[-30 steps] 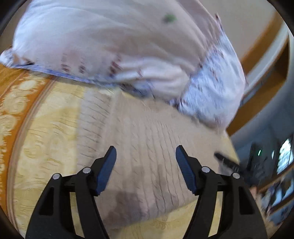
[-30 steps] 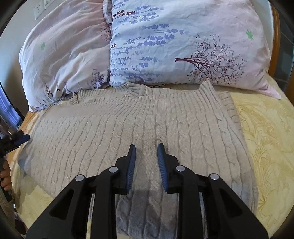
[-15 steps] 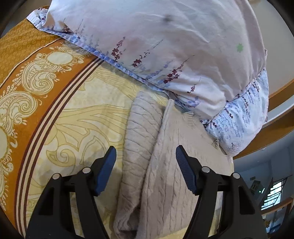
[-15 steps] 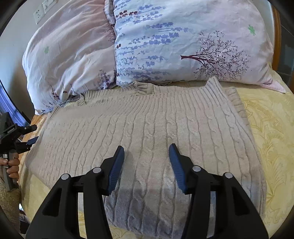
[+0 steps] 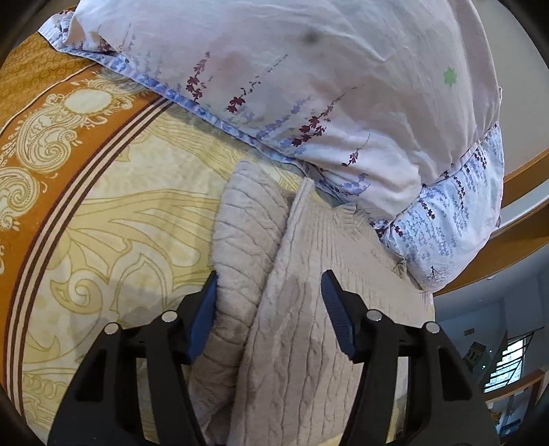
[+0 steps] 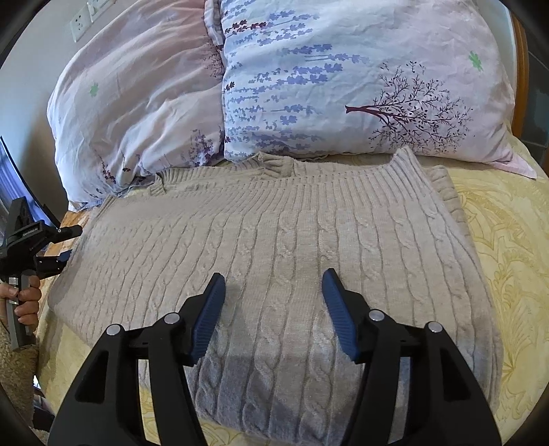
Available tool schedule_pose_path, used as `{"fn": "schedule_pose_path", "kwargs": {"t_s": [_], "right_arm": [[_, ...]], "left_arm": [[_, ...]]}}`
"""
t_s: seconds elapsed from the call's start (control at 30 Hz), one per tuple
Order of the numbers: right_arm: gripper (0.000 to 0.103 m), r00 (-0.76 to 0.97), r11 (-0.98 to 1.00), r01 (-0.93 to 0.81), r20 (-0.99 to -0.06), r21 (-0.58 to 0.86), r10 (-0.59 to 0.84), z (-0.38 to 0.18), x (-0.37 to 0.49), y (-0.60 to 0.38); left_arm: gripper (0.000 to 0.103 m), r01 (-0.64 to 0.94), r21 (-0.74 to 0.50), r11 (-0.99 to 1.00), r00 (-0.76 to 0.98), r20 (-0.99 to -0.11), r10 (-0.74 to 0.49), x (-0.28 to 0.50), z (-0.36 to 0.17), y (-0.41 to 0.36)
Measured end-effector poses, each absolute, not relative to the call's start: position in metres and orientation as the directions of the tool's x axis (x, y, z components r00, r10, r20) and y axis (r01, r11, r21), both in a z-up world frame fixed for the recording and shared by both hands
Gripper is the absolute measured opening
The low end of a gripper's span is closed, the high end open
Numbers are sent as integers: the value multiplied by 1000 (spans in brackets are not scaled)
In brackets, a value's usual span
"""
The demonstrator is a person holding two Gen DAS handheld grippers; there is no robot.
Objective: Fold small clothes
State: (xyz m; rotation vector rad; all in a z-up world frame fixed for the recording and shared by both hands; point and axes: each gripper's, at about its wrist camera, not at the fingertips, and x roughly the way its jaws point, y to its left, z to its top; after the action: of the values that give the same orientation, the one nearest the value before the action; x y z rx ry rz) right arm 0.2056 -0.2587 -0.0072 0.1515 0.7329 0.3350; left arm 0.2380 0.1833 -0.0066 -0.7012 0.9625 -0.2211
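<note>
A beige cable-knit sweater (image 6: pixel 281 247) lies flat on the bed, collar toward the pillows, its sides folded in. My right gripper (image 6: pixel 272 308) is open and hovers just above the sweater's lower middle. In the left wrist view the sweater's left edge (image 5: pixel 295 308) shows as a folded sleeve under the body panel. My left gripper (image 5: pixel 269 310) is open, with its jaws astride that folded edge. The left gripper also shows in the right wrist view (image 6: pixel 51 247) at the sweater's left side, held by a hand.
Two floral pillows (image 6: pixel 343 85) lie against the sweater's collar at the head of the bed. The yellow bedspread (image 5: pixel 120 219) has an orange patterned border (image 5: pixel 44 113). A wooden bed frame (image 5: pixel 521 185) runs behind the pillows. A wall socket (image 6: pixel 80 22) is at upper left.
My right gripper has opened from nearly shut to wide. My left gripper has swung to the sweater's left edge and moved in over the folded sleeve.
</note>
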Motion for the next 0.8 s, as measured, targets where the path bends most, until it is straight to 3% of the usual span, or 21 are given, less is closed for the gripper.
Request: {"fn": "schedule_pose_path", "kwargs": {"t_s": [0.37, 0.53, 0.8], "right_arm": [[61, 693, 935, -251, -628, 251, 355, -8, 205, -259], [61, 689, 929, -244, -625, 277, 367, -7, 206, -261], [61, 670, 893, -233, -603, 384, 434, -6, 203, -275]], "left_arm": [[49, -153, -643, 750, 563, -681, -469, 239, -8, 178], [29, -153, -634, 758, 544, -694, -471, 242, -8, 168], [22, -116, -682, 722, 584, -635, -506, 238, 17, 155]]}}
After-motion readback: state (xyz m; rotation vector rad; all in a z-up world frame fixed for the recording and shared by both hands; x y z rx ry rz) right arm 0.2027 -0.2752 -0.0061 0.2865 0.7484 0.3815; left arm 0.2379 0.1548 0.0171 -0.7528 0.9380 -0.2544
